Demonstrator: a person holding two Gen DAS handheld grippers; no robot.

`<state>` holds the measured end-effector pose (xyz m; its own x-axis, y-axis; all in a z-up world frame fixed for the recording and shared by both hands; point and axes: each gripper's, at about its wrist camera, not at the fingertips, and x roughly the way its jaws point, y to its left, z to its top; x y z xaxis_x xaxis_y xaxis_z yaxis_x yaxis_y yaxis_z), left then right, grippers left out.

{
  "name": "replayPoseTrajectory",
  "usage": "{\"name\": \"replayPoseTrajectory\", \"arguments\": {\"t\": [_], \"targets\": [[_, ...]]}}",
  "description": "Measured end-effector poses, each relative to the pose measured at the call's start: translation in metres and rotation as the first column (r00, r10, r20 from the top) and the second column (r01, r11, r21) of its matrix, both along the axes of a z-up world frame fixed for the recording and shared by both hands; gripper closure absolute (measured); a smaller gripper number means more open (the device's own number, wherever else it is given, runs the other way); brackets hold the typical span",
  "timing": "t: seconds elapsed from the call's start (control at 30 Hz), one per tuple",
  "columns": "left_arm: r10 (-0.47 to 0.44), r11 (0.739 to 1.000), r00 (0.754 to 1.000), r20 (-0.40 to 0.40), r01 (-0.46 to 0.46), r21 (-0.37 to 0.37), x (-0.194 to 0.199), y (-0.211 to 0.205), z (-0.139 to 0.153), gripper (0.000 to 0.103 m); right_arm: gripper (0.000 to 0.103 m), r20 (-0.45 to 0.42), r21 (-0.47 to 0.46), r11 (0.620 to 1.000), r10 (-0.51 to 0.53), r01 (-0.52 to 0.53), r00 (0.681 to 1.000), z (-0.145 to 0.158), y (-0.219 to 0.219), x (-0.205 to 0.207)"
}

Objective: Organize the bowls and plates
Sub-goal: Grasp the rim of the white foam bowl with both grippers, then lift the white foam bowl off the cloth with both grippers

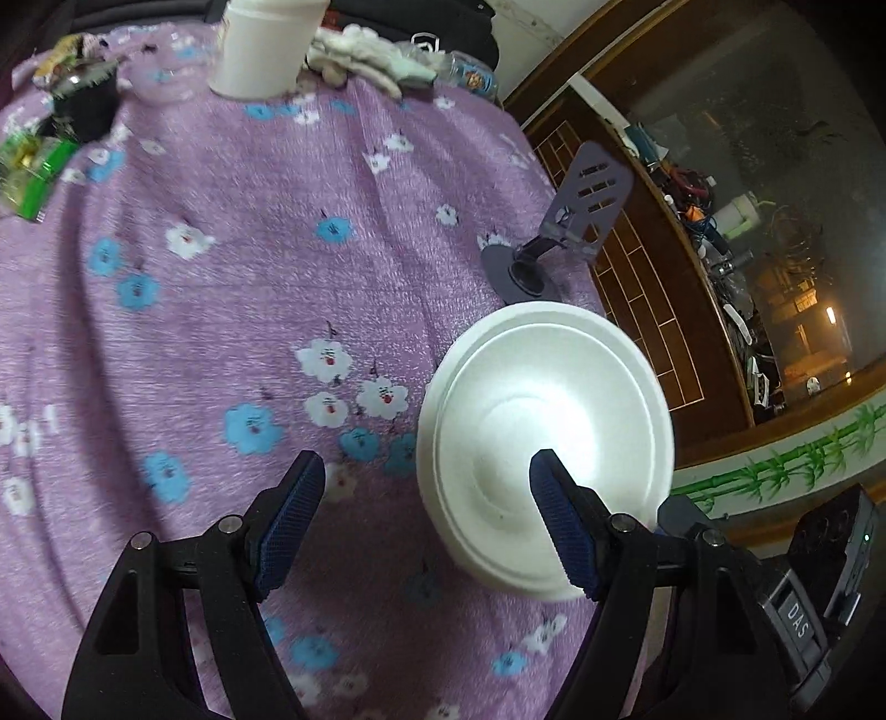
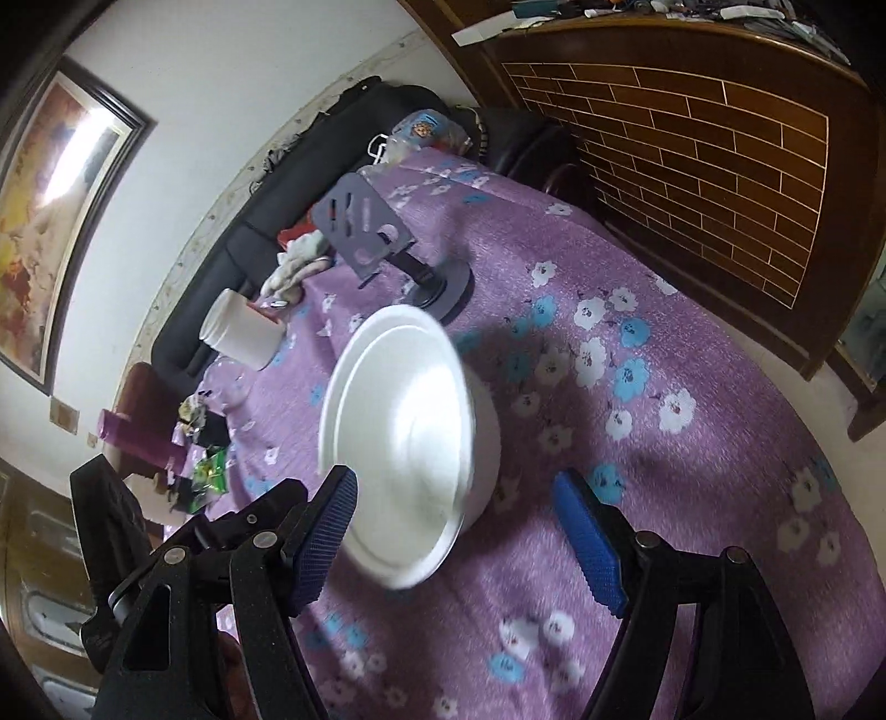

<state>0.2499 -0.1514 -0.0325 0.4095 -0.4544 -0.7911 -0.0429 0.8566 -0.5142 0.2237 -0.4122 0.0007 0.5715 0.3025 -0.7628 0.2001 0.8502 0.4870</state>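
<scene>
A white foam plate (image 1: 545,437) rests on a white bowl on the purple flowered tablecloth (image 1: 249,288). In the right wrist view the plate (image 2: 398,437) covers the bowl (image 2: 487,443), whose side shows under it. My left gripper (image 1: 426,465) is open and empty above the cloth, its right finger over the plate. My right gripper (image 2: 454,487) is open and empty, its jaws on either side of the near edge of the plate and bowl, with no contact that I can tell.
A dark phone stand (image 1: 576,216) stands just behind the plate (image 2: 382,238). A white jar (image 1: 260,44), gloves (image 1: 365,55) and snack packets (image 1: 33,166) lie at the far table edge. A wooden cabinet (image 2: 692,155) is beyond the table.
</scene>
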Motion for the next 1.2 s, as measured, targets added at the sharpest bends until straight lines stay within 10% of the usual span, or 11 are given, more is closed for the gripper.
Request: {"name": "replayPoseTrajectory", "arguments": {"t": [0.1, 0.2, 0.23, 1.2], "targets": [[-0.028, 1.0, 1.0, 0.003, 0.028, 0.013, 0.006, -0.013, -0.007, 0.052, 0.031, -0.014, -0.013, 1.0, -0.013, 0.012, 1.0, -0.008, -0.004, 0.007], [-0.069, 0.997, 0.997, -0.033, 0.07, 0.034, 0.009, -0.024, -0.016, 0.095, 0.068, -0.048, -0.01, 1.0, -0.012, 0.011, 0.999, -0.018, -0.006, 0.012], [-0.074, 0.995, 0.997, -0.035, 0.076, 0.06, 0.008, -0.027, -0.017, 0.095, 0.094, -0.054, -0.022, 1.0, -0.005, 0.004, 0.999, -0.02, -0.005, 0.013], [0.052, 0.944, 0.982, 0.182, -0.108, 0.313, -0.147, 0.052, 0.034, 0.094, 0.096, 0.045, 0.006, 0.983, 0.182, -0.182, 0.982, 0.0, 0.098, -0.111]]}}
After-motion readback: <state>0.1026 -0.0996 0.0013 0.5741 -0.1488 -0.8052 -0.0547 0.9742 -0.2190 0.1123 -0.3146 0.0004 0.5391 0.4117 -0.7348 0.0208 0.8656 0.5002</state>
